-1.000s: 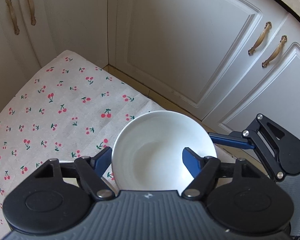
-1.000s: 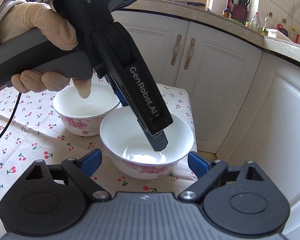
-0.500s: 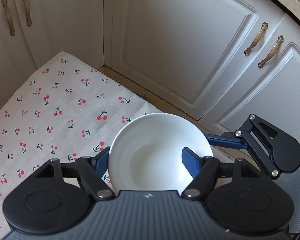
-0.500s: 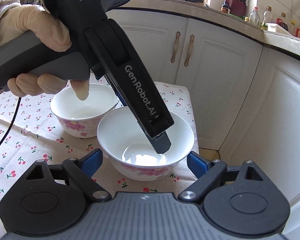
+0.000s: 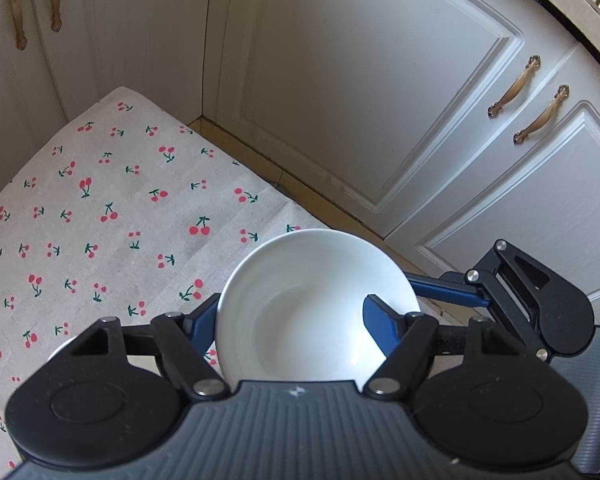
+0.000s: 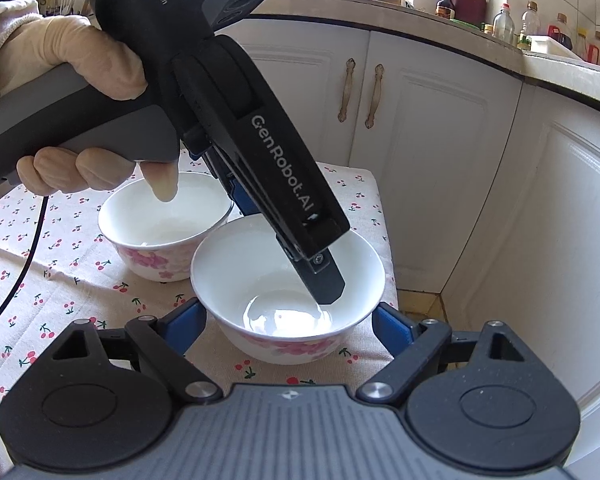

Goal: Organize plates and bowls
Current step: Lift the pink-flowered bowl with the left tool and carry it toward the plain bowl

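Glazed white ceramic bowl with pink flowers (image 6: pixel 288 280) sits at the edge of the cherry-print cloth surface (image 5: pixel 100 208), just beside a matching second bowl (image 6: pixel 160 220). Rigid, slick, breakable; best taken by the rim. My left gripper (image 5: pixel 290 316) pinches that rim wall, one finger inside; right gripper (image 6: pixel 288 322) spread wide around it, not touching.

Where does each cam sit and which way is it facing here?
Left wrist: on the left tongs, looking down at a white bowl, one finger inside, one outside its rim; cherry cloth, cabinets; the right tongs' linkage shows at the right.
Right wrist: on the right tongs, level across the table, open around that near bowl; a second bowl behind; gloved left hand holding the left tongs.
Shared: the near bowl, cloth, each other's tongs.
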Available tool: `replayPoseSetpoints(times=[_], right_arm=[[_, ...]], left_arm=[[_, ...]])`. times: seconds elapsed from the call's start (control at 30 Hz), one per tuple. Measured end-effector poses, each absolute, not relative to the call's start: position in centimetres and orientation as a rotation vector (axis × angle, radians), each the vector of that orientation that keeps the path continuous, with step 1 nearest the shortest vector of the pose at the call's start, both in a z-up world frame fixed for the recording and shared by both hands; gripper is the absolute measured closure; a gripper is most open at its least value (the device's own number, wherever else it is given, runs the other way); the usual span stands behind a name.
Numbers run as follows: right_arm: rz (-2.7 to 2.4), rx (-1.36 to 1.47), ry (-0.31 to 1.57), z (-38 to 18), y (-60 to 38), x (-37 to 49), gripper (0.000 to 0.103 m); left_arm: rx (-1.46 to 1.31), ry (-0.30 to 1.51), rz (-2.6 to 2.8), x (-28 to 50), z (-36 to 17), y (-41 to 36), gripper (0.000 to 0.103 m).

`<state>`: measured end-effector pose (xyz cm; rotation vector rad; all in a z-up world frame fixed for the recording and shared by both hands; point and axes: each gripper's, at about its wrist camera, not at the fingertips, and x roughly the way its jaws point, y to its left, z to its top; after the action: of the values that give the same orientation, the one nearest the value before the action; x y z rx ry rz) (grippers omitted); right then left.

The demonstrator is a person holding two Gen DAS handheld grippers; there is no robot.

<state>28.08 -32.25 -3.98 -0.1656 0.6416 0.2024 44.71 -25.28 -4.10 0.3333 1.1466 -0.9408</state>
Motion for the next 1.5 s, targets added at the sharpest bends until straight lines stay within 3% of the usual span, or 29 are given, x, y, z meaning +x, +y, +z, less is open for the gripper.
replayPoseSetpoints(times=[0.63,1.5], right_arm=[[0.209,-0.168,0.644,-2.8,-31.6,26.3,0.011],[0.268,-0.208,0.591,2.3,-27.5,16.6,0.011]], left_arm=[[0.328,1.117,-0.951,42.6,-2.8,-24.3,0.029],[0.285,1.017,-0.91,31.6,3.1,-18.2,0.029]])
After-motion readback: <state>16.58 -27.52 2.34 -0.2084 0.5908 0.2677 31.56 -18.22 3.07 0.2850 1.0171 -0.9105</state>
